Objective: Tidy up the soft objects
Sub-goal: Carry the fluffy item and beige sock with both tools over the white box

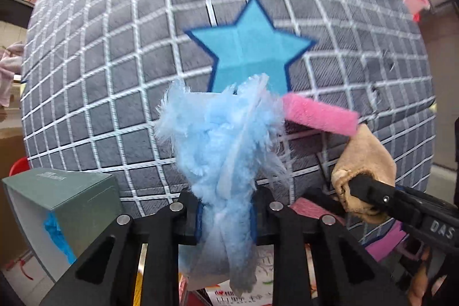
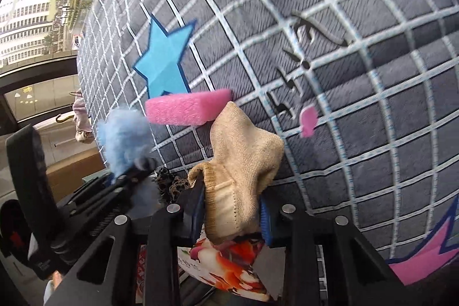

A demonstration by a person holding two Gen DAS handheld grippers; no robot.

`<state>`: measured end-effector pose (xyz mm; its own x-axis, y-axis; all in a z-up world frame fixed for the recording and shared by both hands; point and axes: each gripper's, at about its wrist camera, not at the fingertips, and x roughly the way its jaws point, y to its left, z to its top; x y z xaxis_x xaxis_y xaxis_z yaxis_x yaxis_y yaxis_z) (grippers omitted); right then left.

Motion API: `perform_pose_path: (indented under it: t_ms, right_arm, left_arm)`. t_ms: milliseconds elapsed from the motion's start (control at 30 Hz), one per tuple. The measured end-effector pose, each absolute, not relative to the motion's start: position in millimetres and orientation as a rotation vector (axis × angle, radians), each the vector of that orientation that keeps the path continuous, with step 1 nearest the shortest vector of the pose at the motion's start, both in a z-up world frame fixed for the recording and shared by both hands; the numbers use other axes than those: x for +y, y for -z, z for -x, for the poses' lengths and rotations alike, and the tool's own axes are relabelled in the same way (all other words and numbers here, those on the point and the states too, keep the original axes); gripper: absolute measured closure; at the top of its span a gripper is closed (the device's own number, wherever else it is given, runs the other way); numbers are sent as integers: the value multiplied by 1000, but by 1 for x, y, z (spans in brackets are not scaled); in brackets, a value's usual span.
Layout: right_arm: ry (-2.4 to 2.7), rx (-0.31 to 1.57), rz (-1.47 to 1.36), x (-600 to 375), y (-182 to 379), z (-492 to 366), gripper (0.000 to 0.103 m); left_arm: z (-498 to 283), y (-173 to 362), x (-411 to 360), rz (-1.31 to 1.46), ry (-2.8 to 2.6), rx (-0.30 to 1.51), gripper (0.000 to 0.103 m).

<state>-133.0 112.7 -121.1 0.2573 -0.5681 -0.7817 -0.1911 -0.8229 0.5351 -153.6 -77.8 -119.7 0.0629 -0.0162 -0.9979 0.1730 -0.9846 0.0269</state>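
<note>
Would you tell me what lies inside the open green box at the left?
Inside the green box, white inner walls and a bright blue crumpled material show at the opening. How far that material reaches in is hidden by the box's walls.

Items shown: one blue fluffy tuft [image 1: 221, 139], one beige sock [image 2: 243, 162], one pink foam block [image 2: 186, 108], two grippers, left [image 1: 225, 215] and right [image 2: 233, 215], one grey-green box [image 1: 63, 205], one blue star patch [image 1: 249, 48], and one grid-patterned grey cushion [image 1: 114, 76].

left tongs [image 1: 226, 215] clamped, right tongs [image 2: 233, 215] clamped
</note>
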Motion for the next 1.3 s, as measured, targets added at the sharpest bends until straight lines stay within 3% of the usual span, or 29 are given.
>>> perform_pose_path:
  t_ms: [367, 867, 1300]
  right_arm:
    - [1690, -651, -2151, 134, 88, 126, 70]
    - [1821, -561, -2175, 159, 63, 66, 70]
    - [1854, -469, -2199, 144, 36, -11, 70]
  left_arm:
    - [145, 73, -53, -2096, 2225, 178, 77]
    - [52, 38, -21, -2165, 2389, 137, 77]
    - [-35, 28, 3, -2315, 2527, -61, 77]
